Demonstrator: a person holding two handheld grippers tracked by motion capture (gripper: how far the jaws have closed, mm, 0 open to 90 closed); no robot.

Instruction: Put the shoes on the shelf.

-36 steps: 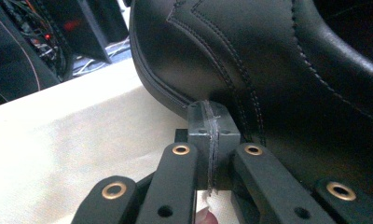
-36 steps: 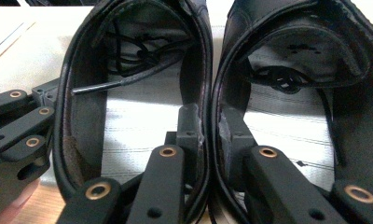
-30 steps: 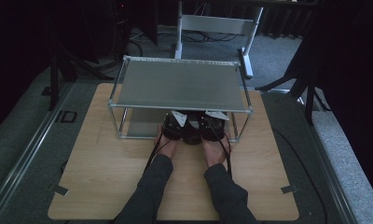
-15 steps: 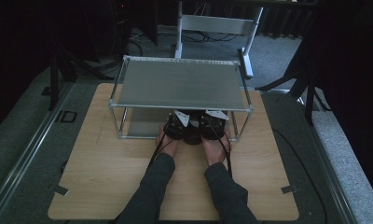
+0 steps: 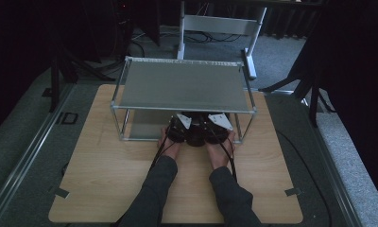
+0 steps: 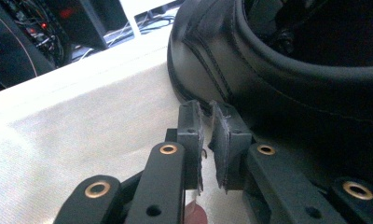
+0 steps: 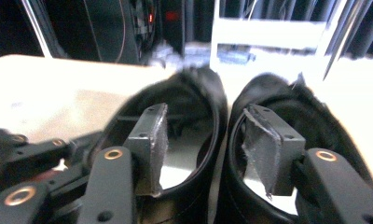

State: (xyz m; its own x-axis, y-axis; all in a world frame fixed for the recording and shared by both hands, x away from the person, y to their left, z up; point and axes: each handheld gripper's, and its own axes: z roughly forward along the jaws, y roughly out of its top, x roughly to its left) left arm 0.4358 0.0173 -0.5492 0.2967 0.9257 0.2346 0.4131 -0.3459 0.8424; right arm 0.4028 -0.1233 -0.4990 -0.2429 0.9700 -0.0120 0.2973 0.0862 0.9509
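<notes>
**Grippers releasing shoes under the rack**

Right gripper (image 7: pixel 205 149) stands spread, one jaw inside each black shoe, straddling their touching inner walls without pressing; its jaws have just been opening. Left gripper (image 6: pixel 208 144), jaws nearly together with nothing between them, has also just parted slightly beside the left shoe (image 6: pixel 278 65). Both shoes (image 5: pixel 196 135) rest near-centre under the metal rack (image 5: pixel 184 87) on the table (image 5: pixel 107 161). Judged step: release after placement. Next: withdraw both grippers nearward, clear of the collars.

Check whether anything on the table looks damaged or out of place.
The grey pads on the right tool are frayed and ragged at their edges, as are those on the left tool. The two black leather shoes sit side by side under the metal-framed shelf, neatly.
</notes>
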